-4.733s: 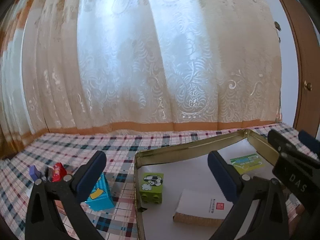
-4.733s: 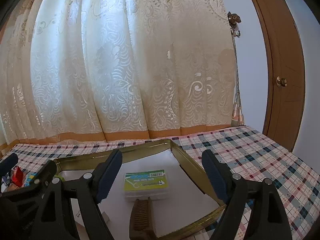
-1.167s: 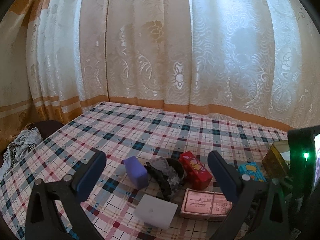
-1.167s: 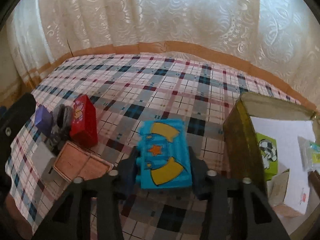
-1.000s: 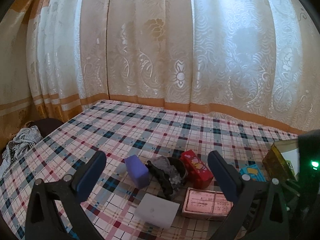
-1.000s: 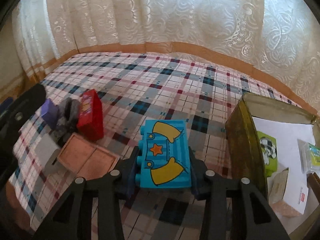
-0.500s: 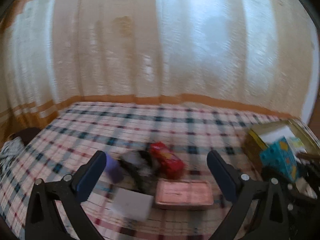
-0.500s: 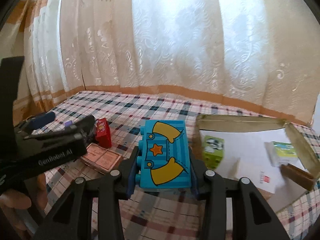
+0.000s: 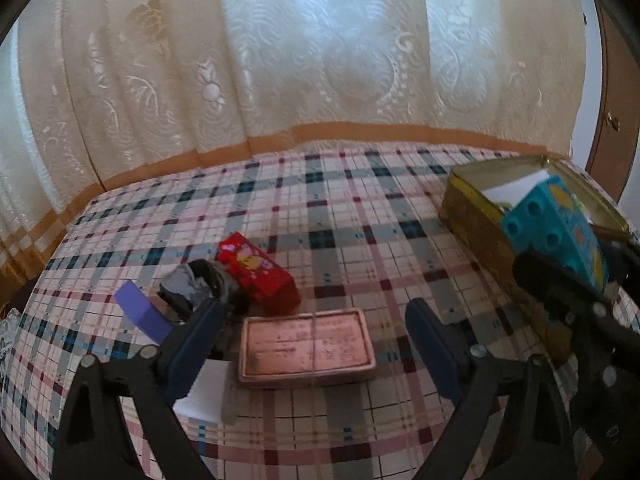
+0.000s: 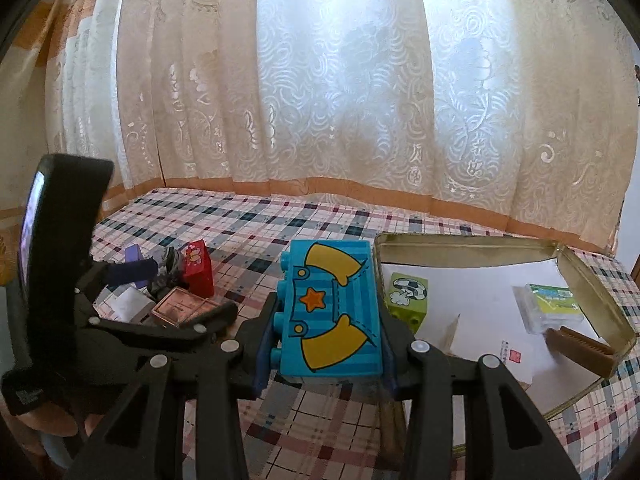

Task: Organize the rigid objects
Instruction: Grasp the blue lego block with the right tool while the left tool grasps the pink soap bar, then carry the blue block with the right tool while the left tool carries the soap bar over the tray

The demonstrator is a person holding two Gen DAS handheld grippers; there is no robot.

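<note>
— Where's the block right now?

— The blue toy block [image 10: 330, 308] is pinched between my right gripper [image 10: 326, 344] fingers, lifted off the plaid surface [image 10: 248, 236]. Its printed face is up toward the camera and its long axis runs straight ahead along the fingers. The pads press on its two long sides.

— And the place it should go?

— I take it to be the gold tin [image 10: 472, 238], which lies open just to the right of the block, touching nothing I hold. Inside it I see a green block [image 10: 408, 298], a clear plastic box [image 10: 550, 306], a brown comb [image 10: 580, 350] and a white booklet [image 10: 490, 354]. So the move I'd judge comes next is a short swing to the right and down, onto the bare white floor of the tin beside the green block.

— What's your left doing?

— My left gripper [image 9: 316, 344] has nothing between its fingers; they stand spread wide and are closing a little. They straddle the pink flat box [image 9: 306, 346], which lies with its long side across the gap, so they'd close on its short ends. Just behind it are the red carton [image 9: 258, 270], a dark crumpled thing [image 9: 196, 286], a purple block [image 9: 142, 312] and a white piece [image 9: 208, 388] partly under the left finger.

— Which hand is nearer the tin?

— The right, clearly; from the left view the tin sits far off to the right edge, with the blue block in front of it
</note>
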